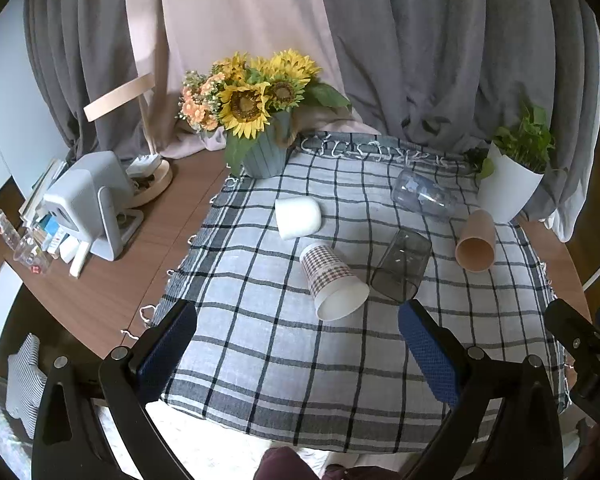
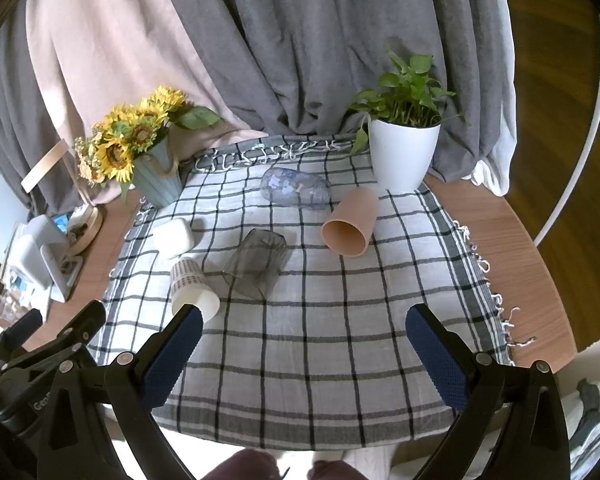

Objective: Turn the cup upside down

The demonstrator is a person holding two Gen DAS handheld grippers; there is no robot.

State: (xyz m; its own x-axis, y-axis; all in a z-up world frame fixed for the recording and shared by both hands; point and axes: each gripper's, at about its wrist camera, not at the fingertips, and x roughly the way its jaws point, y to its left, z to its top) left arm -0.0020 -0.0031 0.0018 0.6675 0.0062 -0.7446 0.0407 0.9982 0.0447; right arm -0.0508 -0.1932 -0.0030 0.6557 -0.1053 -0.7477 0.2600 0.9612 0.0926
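Observation:
Several cups lie on their sides on a checked cloth (image 1: 260,360) (image 2: 320,360). A plaid paper cup (image 1: 334,282) (image 2: 192,288) lies nearest, mouth toward me. A smoky clear cup (image 1: 402,266) (image 2: 258,268) lies beside it. A white cup (image 1: 298,218) (image 2: 173,238) lies further back left. A tan cup (image 1: 476,242) (image 2: 352,222) lies at the right. A clear patterned cup (image 1: 424,196) (image 2: 296,188) lies at the back. My left gripper (image 1: 298,316) is open and empty, just short of the plaid cup. My right gripper (image 2: 304,320) is open and empty over the cloth's near half.
A sunflower pot (image 1: 264,152) (image 2: 158,184) stands at the cloth's back left. A white plant pot (image 1: 508,188) (image 2: 402,156) stands at the back right. A grey device (image 1: 96,204), books and a wooden lamp base (image 1: 156,182) sit on the brown table at the left. Curtains hang behind.

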